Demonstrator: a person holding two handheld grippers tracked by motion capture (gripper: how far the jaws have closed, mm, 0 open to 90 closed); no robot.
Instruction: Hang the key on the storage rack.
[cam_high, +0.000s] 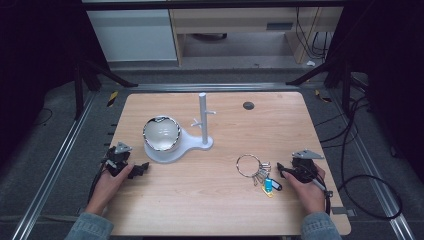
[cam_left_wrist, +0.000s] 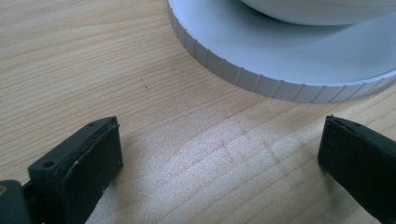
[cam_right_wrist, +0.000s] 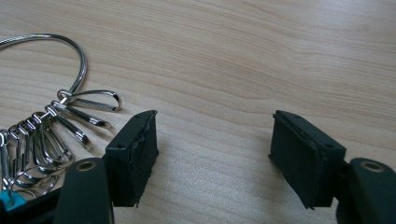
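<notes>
The right tongs (cam_right_wrist: 212, 154) are being held released just beside the key ring (cam_high: 249, 165) on the bench (cam_high: 225, 210); the left tongs (cam_left_wrist: 219, 158), also released, are being kept near the white stand (cam_high: 172, 149).

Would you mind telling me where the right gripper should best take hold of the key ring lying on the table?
Probably the big wire loop, from above: it lies flat and bare, away from the clustered keys. The right gripper is open beside them.

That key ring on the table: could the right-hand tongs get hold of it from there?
Probably yes. The right tongs stand open beside the key ring, with bare table between them and nothing in the way.
</notes>
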